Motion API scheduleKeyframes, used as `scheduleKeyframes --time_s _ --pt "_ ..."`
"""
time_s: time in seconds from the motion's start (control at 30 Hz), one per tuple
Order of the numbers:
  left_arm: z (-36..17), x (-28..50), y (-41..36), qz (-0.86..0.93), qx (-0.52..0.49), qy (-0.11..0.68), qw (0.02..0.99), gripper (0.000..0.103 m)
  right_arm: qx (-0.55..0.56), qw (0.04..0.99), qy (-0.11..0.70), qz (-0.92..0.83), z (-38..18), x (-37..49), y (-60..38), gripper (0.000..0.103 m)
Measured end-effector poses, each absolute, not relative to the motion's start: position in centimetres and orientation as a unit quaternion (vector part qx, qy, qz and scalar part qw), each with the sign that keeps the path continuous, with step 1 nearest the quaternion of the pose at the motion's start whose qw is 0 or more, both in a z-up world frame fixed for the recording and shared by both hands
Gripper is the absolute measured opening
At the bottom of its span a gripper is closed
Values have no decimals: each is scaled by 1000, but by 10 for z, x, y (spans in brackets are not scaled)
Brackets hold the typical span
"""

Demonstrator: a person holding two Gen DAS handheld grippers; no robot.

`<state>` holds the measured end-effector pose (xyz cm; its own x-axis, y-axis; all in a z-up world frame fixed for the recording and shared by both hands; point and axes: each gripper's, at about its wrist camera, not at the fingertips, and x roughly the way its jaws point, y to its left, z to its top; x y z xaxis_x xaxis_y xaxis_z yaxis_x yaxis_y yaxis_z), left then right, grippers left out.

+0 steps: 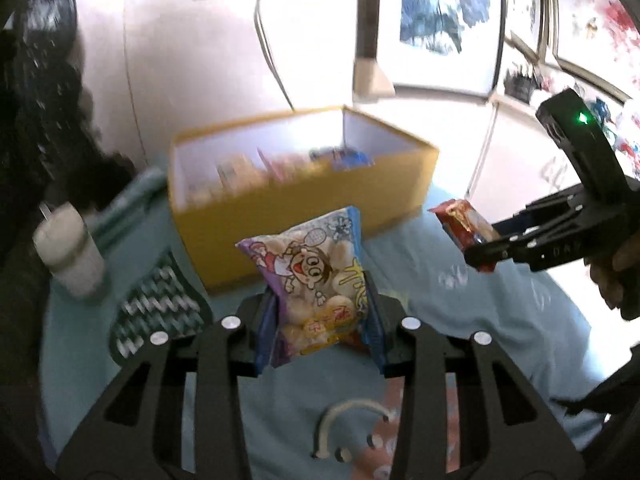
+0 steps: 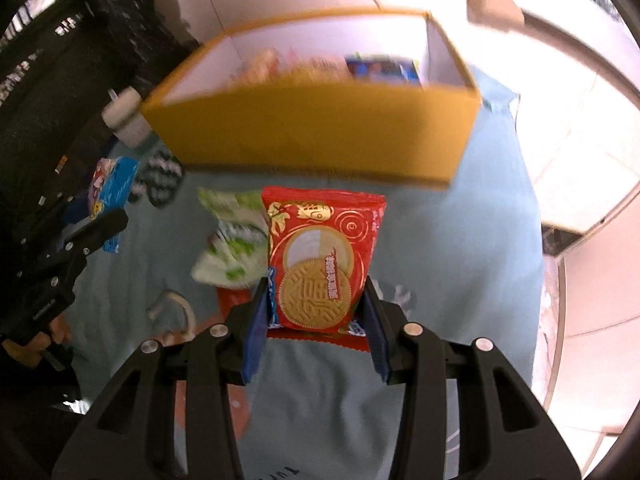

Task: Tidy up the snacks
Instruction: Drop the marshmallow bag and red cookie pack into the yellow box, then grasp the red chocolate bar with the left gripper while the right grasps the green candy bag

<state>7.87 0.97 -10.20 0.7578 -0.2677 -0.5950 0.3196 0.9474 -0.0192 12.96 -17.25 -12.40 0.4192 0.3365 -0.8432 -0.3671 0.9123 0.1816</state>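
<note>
I am holding a snack in each hand, both lifted clear of the light blue cloth (image 2: 460, 264) that covers the surface. My left gripper (image 1: 320, 320) is clenching its fingers (image 1: 374, 336) on the lower end of a cartoon puffed-snack packet (image 1: 316, 268), which is standing upright between the blue pads. My right gripper (image 2: 316, 320) is gripping a red biscuit packet (image 2: 320, 256) by its lower part in the same way, printed face toward the camera.

The yellow cardboard box (image 2: 320, 140) is sitting open toward the far edge of the surface, straight ahead of both packets. Several snacks are already lying inside it along the far wall, among them a blue packet (image 2: 380, 68) in the right-hand corner; the rest are too blurred to name. So I am judging the job as partly done, with these two packets next to go in.

Still waiting on the cloth are a green-and-white packet (image 2: 232, 240) just beside my red one, and something red under it that I cannot identify. A white cup (image 1: 70, 256) is standing near the left edge beside the box.
</note>
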Motion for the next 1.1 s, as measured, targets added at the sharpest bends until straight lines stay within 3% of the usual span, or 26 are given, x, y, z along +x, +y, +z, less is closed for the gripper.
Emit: scheduleKeyframes --time_s 0.4,0.43,0.47,0.5,0.53,0.63,0.93,1.1 --pt "30 181 14 -107 48 200 973 44 -35 906 354 229 41 206 -155 44" --pt "34 195 15 -96 51 200 974 53 -44 911 344 224 51 218 -149 44" --pt "34 217 17 -84 49 220 971 86 -50 912 343 219 54 227 -146 47" --pt "27 232 19 -77 44 246 965 101 -56 910 350 214 52 239 -142 68" --pt "16 249 21 -67 34 285 956 101 -61 904 372 201 44 258 -139 74" --pt "-22 260 34 -41 16 361 931 101 -77 896 402 171 20 268 -138 74" --pt "-115 118 15 -125 82 316 937 101 -61 848 474 230 -78 197 -131 74" --pt "-182 57 -22 -200 127 374 896 101 -45 798 544 255 -126 189 -119 69"
